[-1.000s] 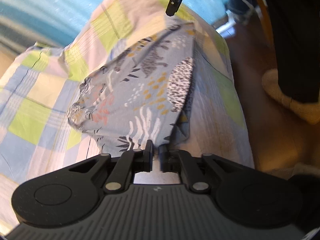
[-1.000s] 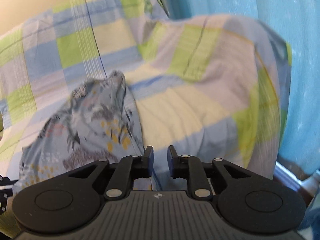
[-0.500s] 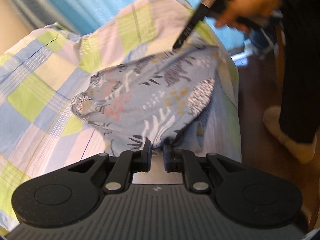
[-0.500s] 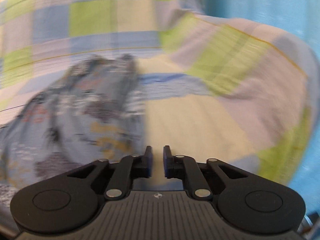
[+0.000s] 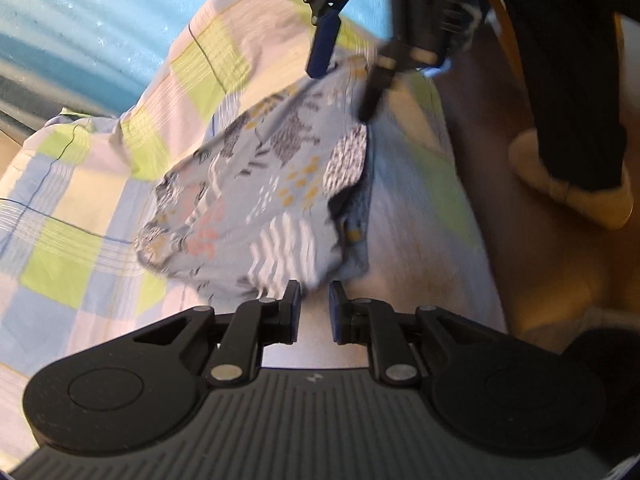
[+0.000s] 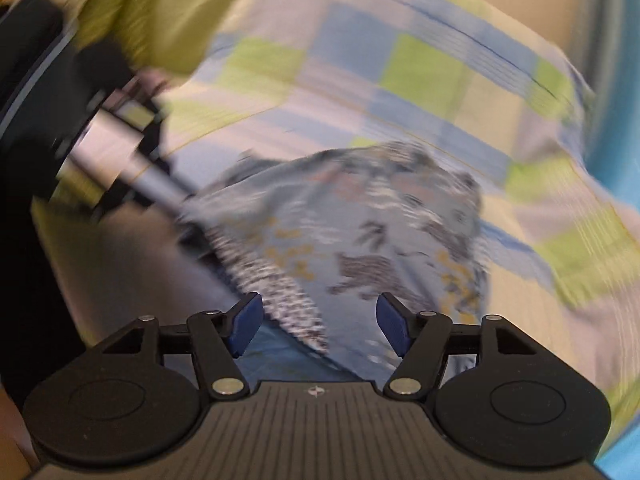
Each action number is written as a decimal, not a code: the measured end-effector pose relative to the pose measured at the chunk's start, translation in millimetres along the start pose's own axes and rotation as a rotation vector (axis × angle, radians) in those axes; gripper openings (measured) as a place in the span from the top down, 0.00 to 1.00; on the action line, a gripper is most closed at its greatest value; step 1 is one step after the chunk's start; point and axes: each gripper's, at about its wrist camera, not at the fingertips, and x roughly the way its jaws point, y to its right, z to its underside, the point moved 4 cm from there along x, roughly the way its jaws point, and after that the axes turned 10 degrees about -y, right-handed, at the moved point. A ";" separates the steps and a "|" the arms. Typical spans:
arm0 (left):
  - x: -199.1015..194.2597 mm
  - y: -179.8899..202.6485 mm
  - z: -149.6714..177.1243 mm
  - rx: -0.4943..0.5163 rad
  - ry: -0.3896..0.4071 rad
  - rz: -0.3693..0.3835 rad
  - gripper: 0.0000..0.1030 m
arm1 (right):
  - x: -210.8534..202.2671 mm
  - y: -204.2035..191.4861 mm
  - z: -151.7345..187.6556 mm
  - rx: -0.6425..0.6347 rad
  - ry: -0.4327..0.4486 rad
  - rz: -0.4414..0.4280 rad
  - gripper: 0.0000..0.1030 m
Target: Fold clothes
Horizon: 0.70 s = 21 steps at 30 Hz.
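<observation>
- Left gripper (image 5: 314, 306): jaws stand a narrow gap apart with nothing between them. The near hem of the garment (image 5: 276, 184) lies just ahead of the fingertips, apart from them.
- Right gripper (image 6: 318, 322): jaws spread wide, poised over the garment's far corner. Whether the pads (image 6: 394, 326) touch the cloth cannot be told; the picture is smeared by motion.
- Task item: a small blue printed garment, with animal and leaf motifs, lies crumpled on the checked bedcover (image 5: 80, 216), close to the cover's right-hand drop toward the floor (image 5: 560, 280).
- Edges: the garment's right side is turned under, forming a dark fold, and sits near the bed edge. Its left side is a ruffled hem on flat cover.
- Open room: to the left of the garment the cover runs broad and unoccupied. To the right only a narrow strip of cover remains before the floor.
- Left wrist view only: the right gripper seen from outside, at the top of the frame, above the garment's far corner; a turquoise curtain (image 5: 80, 20) behind the bed; a person's dark trouser leg (image 5: 576, 92) and pale slipper (image 5: 580, 188) on the floor.
- Right wrist view only: the left gripper's body, blurred, at the left of the frame; the garment's spotted patch (image 6: 280, 292) lying between the right gripper's fingers.
</observation>
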 end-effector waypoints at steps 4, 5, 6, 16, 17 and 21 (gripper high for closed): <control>-6.1 -16.9 9.4 -0.154 0.015 0.009 0.74 | 11.8 -32.5 -11.6 -0.165 0.032 0.020 0.40; -7.8 -19.8 10.8 -0.175 0.025 0.010 0.71 | 16.9 -37.9 -14.8 -0.198 0.035 0.028 0.41; -8.5 -21.7 12.1 -0.187 0.026 0.004 0.68 | 22.0 -43.2 -18.0 -0.229 0.039 0.031 0.42; -4.8 -5.1 5.0 -0.063 0.050 -0.071 0.46 | 43.1 -30.9 -35.8 -0.151 0.053 -0.080 0.95; -3.2 -0.9 0.7 -0.021 0.060 -0.100 0.37 | 38.8 -24.7 -36.9 -0.114 0.066 -0.092 0.96; 9.1 8.3 -14.7 0.111 0.070 -0.187 0.36 | 22.9 -7.0 -37.4 -0.025 0.111 -0.106 0.97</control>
